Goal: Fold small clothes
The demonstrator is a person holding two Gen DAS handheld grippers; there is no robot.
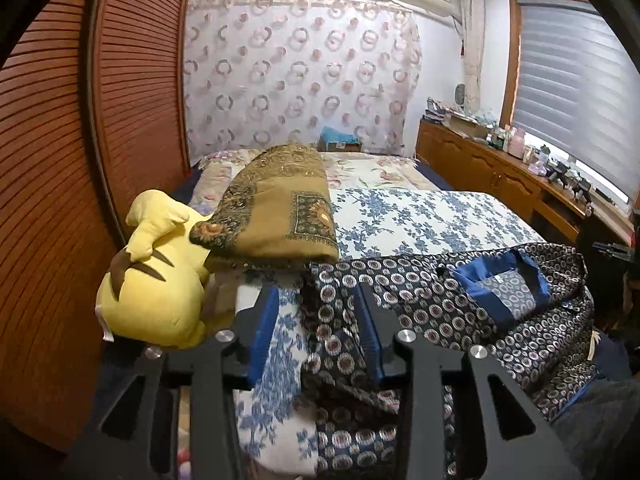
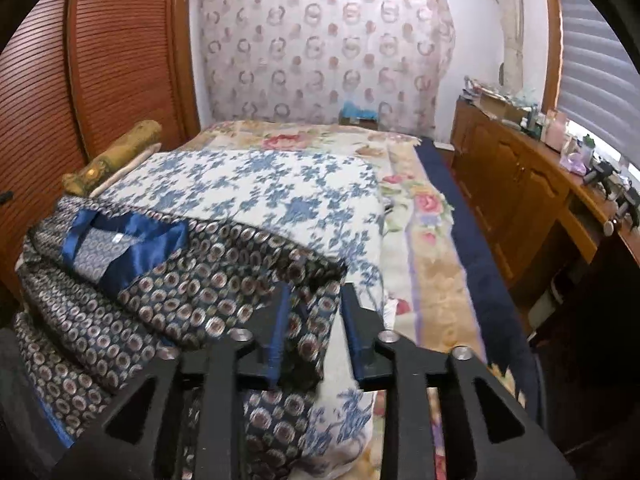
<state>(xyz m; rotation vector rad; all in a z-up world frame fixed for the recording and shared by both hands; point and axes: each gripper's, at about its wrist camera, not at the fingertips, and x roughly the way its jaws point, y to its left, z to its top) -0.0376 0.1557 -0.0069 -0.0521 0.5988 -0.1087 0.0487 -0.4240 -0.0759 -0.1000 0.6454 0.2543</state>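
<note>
- Your bed fills the room from the louvred wardrobe to the wooden cabinet under the window; a white quilt with blue flowers lies across it.
- The garment, dark blue with a pattern of small rings and a plain blue collar, lies crumpled on the near edge of the quilt, spread between your two grippers.
- A yellow plush toy lies at the left of the bed, and a folded brown blanket rests partly on top of it.
- Your left gripper has its fingers spread; the left end of the garment lies between them, and the pads do not press on it.
- Your right gripper also has spread fingers; the right end of the garment hangs between them. This view is blurred, so it only seems that the cloth touches the left finger.
</note>
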